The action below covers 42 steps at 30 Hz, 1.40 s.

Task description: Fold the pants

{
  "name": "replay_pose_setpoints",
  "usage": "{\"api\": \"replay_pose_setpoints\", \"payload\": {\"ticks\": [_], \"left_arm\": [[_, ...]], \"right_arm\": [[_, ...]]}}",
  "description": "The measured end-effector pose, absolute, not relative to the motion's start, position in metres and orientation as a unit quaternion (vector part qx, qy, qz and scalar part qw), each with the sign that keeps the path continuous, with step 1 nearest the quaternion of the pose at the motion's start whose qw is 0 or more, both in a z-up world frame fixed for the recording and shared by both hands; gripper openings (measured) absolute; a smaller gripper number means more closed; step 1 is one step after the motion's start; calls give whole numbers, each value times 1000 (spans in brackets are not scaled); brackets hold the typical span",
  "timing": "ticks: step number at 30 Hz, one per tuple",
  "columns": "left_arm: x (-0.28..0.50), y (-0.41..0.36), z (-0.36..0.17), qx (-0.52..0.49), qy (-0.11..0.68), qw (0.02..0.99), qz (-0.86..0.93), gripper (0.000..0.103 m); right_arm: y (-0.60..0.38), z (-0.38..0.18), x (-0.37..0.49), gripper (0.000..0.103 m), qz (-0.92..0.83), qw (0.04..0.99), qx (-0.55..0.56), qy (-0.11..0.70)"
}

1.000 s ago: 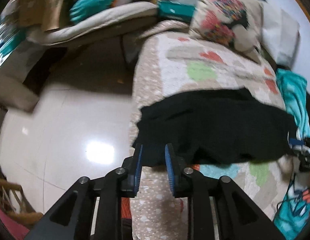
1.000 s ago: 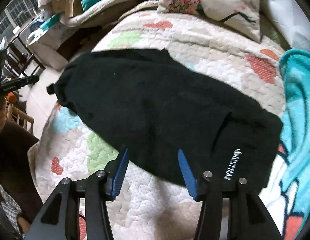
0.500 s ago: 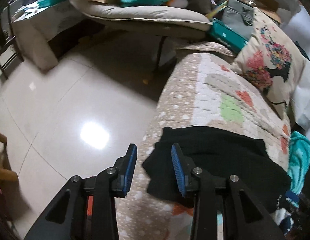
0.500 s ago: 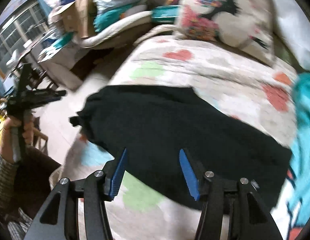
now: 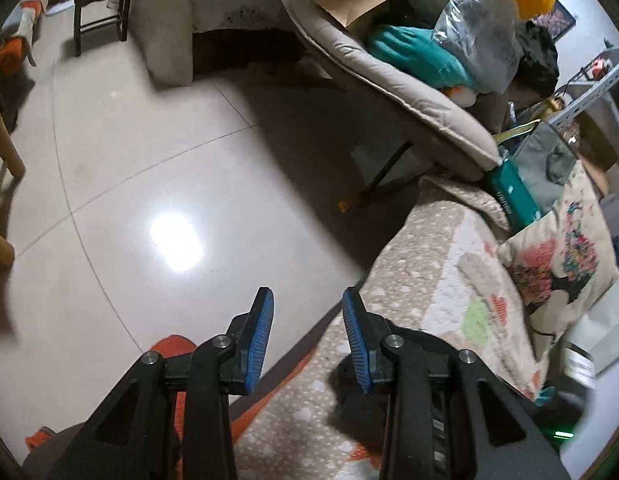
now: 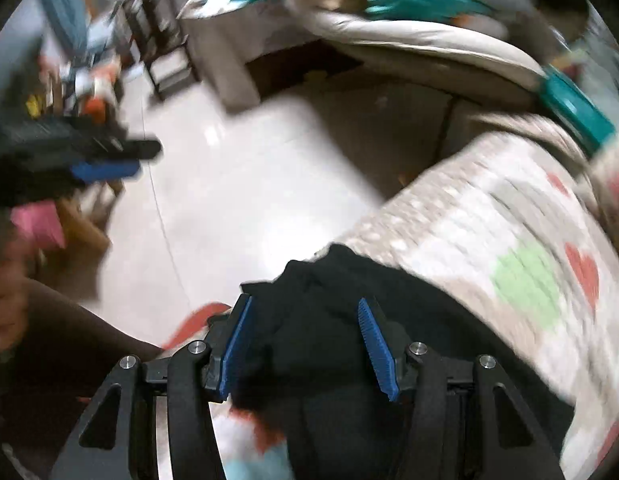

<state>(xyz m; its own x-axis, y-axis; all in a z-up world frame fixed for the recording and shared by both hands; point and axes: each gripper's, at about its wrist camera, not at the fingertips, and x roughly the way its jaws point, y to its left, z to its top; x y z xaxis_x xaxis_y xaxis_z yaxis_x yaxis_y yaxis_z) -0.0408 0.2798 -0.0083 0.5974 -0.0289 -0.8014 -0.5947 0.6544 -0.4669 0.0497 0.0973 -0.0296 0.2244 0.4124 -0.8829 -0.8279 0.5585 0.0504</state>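
The black pants (image 6: 341, 344) lie folded on the patterned quilt (image 6: 489, 232) at the bed's edge. My right gripper (image 6: 305, 308) is open and empty, hovering above the pants' near end. My left gripper (image 5: 307, 300) is open and empty, raised over the bed edge and the floor; only a dark bit of the pants (image 5: 349, 396) shows behind its right finger. The left gripper also shows blurred at the left of the right wrist view (image 6: 109, 160).
A shiny tiled floor (image 5: 149, 160) lies left of the bed. A padded recliner (image 5: 389, 76) piled with a cardboard box, bags and teal cloth stands beyond. A floral pillow (image 5: 561, 264) sits on the bed's far end. A dark chair (image 5: 97, 4) stands at the back.
Both grippers have lifted and swung left, away from the pants toward the floor. The left gripper has drawn back off the pants' corner. The right wrist view is now motion blurred.
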Motion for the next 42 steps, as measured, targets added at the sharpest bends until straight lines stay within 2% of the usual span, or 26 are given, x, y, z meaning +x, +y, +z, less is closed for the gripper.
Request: {"api": "replay_pose_setpoints", "payload": {"ticks": [3,4,5,6,10,14,16,17,19,20,26,35,42], "left_arm": [[-44,281,-5,-394,405,810,157,35],[-45,281,-4,-397,403,810,153,35],[-45,281,-3,-400,399,811,150,35],[-46,281,-1,-405,396,811,145,35],[-43,281,1,-415,387,812,139,35],[-38,275,-1,-401,394,815,139,35],[-35,272,-2,-390,399,817,144,35],[-34,271,-3,-385,401,818,146,35],[-32,268,-4,-377,404,820,150,35],[-31,267,-4,-371,405,822,152,35],[-23,246,-2,-327,412,838,146,37],[-5,192,-9,-250,446,854,92,38],[7,152,-20,-189,474,858,61,39]], "right_arm": [[122,-56,56,56,413,728,-281,469],[125,-61,58,33,413,721,-290,475],[131,-69,61,18,405,713,-307,484],[132,-71,62,13,398,712,-316,484],[141,-68,82,11,387,725,-307,480],[150,-74,105,12,361,740,-291,486],[153,-73,107,17,361,748,-275,484],[153,-71,110,23,361,750,-259,489],[147,-63,112,51,353,762,-226,494],[137,-51,112,53,349,776,-200,486],[30,-4,94,58,316,818,-84,474],[-215,9,95,58,114,867,16,484],[-212,-15,120,58,142,854,19,500]]}}
